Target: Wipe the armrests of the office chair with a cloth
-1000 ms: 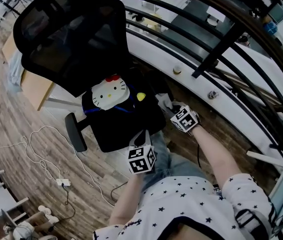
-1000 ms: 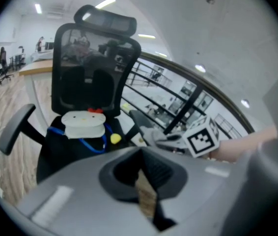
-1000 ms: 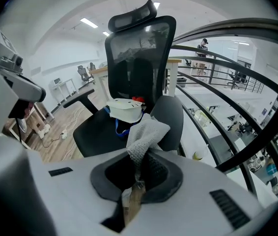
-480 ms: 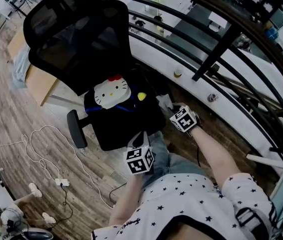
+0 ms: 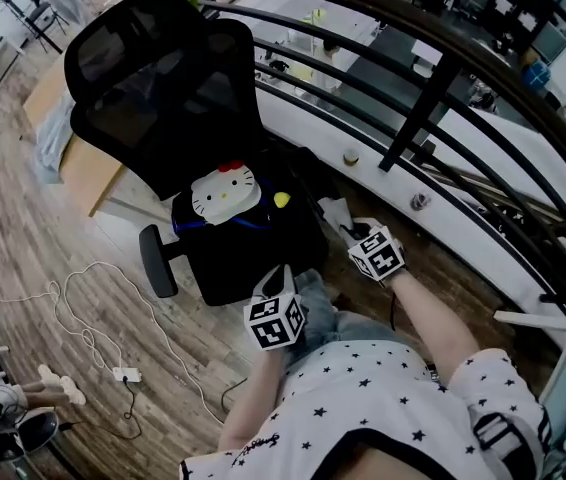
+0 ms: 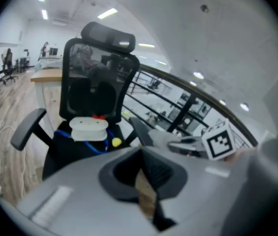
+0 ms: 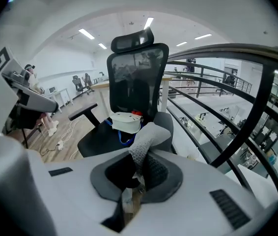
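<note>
A black mesh-backed office chair (image 5: 163, 78) stands in front of me, with a white cat-face cushion (image 5: 222, 192) on its seat. Its left armrest (image 5: 158, 260) sticks out over the wood floor. The right armrest (image 7: 167, 123) lies just beyond my right gripper (image 5: 355, 230), which is shut on a grey-white cloth (image 5: 334, 211). In the right gripper view the cloth (image 7: 146, 142) stands up from between the jaws. My left gripper (image 5: 281, 280) hovers at the seat's front edge, shut, with nothing in it. In the left gripper view the seat and cushion (image 6: 89, 128) lie ahead.
A curved black railing (image 5: 418, 108) runs close behind and to the right of the chair. A white cable with a power strip (image 5: 123, 373) trails over the floor at the left. A wooden desk (image 5: 88, 163) stands behind the chair. My knees are under the grippers.
The head view has shifted, so the chair sits a little higher and further right. The right gripper has drifted slightly right with the cloth. The left gripper has barely moved.
</note>
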`<state>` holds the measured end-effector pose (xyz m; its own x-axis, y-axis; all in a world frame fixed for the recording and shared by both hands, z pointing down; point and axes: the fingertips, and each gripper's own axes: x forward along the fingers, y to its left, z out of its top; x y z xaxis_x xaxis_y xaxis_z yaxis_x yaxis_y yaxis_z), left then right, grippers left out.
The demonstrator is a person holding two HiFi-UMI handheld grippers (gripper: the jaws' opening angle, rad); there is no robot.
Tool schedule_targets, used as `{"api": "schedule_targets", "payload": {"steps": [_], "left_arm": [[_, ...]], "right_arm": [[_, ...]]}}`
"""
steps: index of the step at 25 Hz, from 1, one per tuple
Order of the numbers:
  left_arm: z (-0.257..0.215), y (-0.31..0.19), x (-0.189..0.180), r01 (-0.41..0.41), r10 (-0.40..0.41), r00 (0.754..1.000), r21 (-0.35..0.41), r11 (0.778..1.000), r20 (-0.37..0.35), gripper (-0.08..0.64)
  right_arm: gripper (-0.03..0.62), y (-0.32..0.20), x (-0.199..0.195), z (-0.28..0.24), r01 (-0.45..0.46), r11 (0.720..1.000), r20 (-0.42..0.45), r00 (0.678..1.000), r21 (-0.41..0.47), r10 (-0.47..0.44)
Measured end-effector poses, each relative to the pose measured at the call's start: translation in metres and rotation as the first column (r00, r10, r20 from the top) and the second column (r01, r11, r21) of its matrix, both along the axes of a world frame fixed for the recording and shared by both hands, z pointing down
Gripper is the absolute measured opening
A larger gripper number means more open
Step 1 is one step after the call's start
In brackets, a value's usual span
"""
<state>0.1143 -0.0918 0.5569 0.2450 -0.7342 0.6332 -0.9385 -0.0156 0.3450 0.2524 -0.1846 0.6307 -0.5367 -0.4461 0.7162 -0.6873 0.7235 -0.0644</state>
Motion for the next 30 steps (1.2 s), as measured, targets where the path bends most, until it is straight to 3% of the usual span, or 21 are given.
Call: {"api": "schedule_targets", "payload": {"steps": [14,30], "left_arm": [[-0.021,0.028,-0.003,0.006,-0.007,1.000,0.027,1.000,0.027,0.006],[-0.044,0.037,0.020,-0.033,0.030,0.999,0.105,0.994,0.031,0.006]], "right_arm": [[0.028,0.055,0.003,-0.086,-0.074,0.994,0.194,0.979,0.086,0.056],[0.029,0.103,0.015,-0.133,-0.115,0.986,0.308,0.949,0.124,0.072]]}}
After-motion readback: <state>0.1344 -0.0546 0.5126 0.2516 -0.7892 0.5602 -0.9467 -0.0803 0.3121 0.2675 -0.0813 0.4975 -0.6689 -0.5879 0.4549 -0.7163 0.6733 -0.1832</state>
